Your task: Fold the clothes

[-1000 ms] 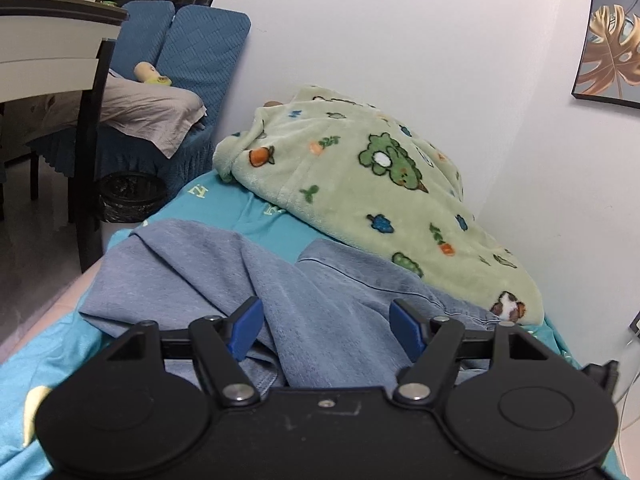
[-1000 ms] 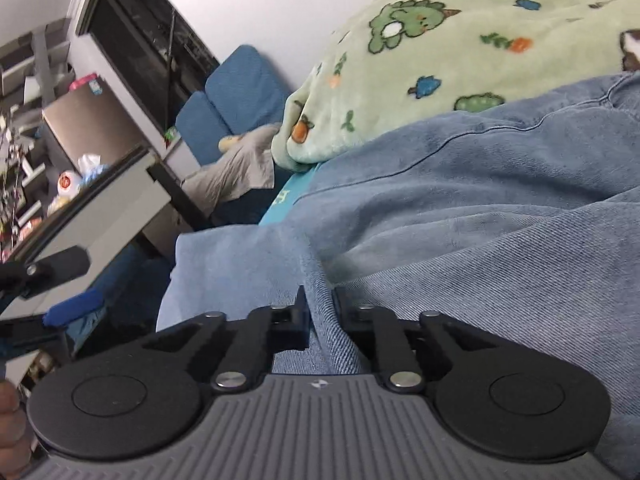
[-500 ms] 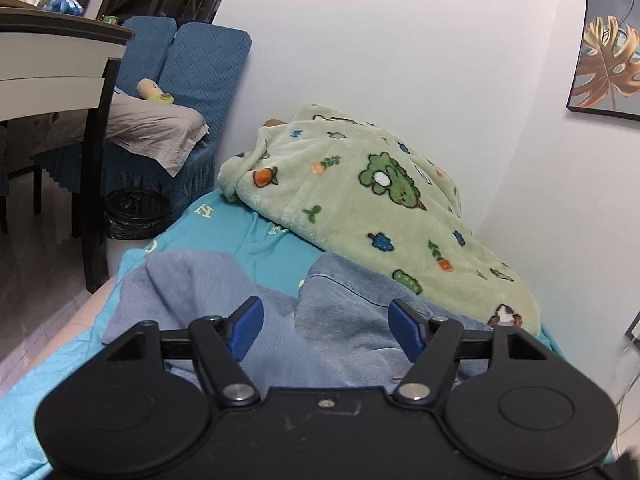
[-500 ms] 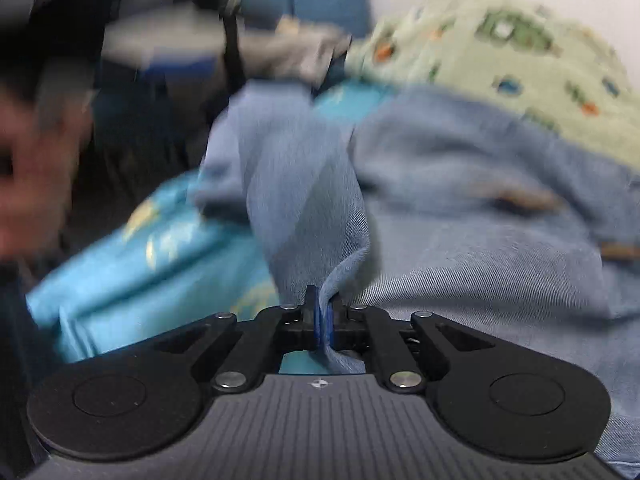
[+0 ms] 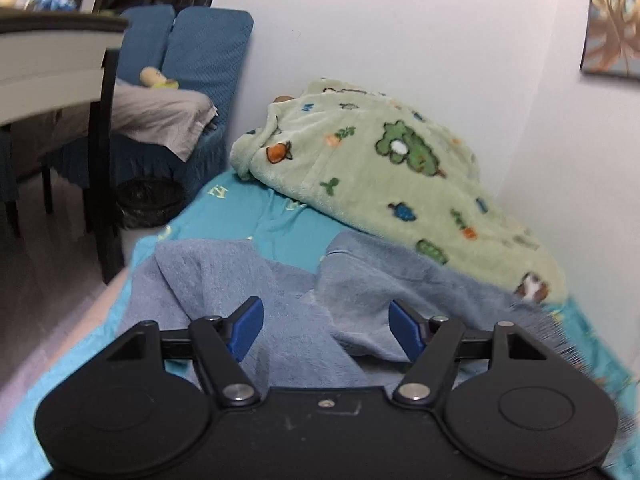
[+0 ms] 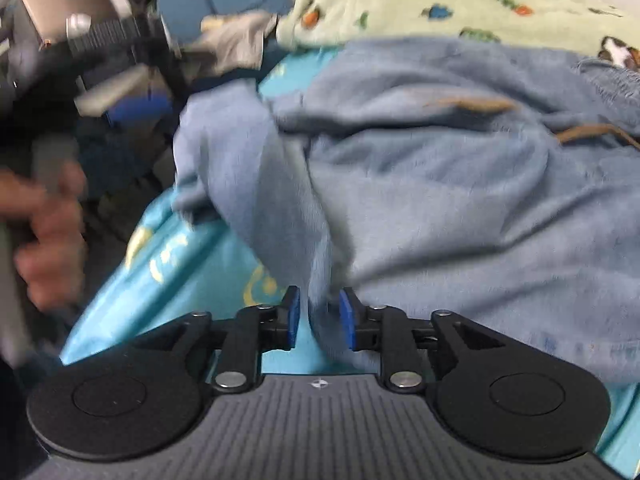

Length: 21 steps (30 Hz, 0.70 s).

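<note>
A light blue denim garment (image 5: pixel 224 276) lies crumpled on the teal bed sheet (image 5: pixel 256 216). My left gripper (image 5: pixel 326 320) hovers over its near part, open wide, with nothing between its blue pads. In the right wrist view the same garment (image 6: pixel 440 184) fills the middle, and brown drawstrings (image 6: pixel 468 104) show on it. My right gripper (image 6: pixel 319 308) stands at the garment's near edge. Its pads are slightly apart, with a loose fold of the cloth hanging between them. That view is blurred by motion.
A green cartoon-print blanket (image 5: pixel 380 168) is heaped against the white wall at the back of the bed. To the left stand a table (image 5: pixel 52 60), a blue covered chair (image 5: pixel 200 48) and a black bin (image 5: pixel 148 204). A person's hand (image 6: pixel 48 236) holds the other gripper at the left.
My right gripper's pads, which were clamped on a fold of the garment, have parted. The garment has been pulled nearer and bunched. The left gripper stays open above it.
</note>
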Each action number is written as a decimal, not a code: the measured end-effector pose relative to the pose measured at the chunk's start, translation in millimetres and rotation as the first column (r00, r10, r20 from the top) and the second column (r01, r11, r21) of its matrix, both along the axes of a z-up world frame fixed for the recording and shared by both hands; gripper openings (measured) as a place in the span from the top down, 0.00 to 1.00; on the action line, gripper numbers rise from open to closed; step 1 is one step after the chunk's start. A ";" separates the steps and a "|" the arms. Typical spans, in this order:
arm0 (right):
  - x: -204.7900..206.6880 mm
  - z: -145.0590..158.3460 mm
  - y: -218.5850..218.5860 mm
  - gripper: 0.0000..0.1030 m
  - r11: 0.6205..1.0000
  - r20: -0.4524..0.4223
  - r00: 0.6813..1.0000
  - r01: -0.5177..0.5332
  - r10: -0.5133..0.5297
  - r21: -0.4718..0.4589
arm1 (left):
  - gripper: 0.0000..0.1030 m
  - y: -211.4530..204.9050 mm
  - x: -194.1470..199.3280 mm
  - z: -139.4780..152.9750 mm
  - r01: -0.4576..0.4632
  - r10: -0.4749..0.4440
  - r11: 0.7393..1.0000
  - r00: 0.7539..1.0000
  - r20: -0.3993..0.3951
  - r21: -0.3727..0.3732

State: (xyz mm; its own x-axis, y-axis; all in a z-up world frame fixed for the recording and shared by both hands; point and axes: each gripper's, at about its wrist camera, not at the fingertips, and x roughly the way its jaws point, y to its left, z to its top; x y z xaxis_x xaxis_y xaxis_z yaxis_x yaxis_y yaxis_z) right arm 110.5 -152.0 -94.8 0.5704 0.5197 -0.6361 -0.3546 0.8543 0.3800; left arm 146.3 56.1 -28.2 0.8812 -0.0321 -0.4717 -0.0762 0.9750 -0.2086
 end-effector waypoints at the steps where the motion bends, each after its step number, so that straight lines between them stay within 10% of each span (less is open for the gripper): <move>1: 0.2 2.8 -3.3 0.72 1.000 0.007 1.000 0.018 -0.018 0.020 | 0.36 -2.2 4.4 -4.7 -0.019 0.019 1.000 1.000 -0.013 0.015; 5: 11.4 16.2 -11.5 0.56 0.998 0.072 0.996 0.057 -0.060 0.041 | 0.36 -6.3 20.4 -22.4 -0.080 0.083 0.995 0.995 -0.047 0.065; 19: 32.1 18.1 -34.6 0.56 0.986 0.018 0.997 0.069 -0.073 0.153 | 0.36 -19.6 118.1 -51.9 -0.097 0.175 0.917 0.969 -0.172 0.386; 21: 34.2 15.6 -35.8 0.56 0.985 0.007 0.997 0.074 -0.076 0.158 | 0.53 -10.3 122.8 -54.5 -0.095 0.179 0.923 0.964 -0.196 0.372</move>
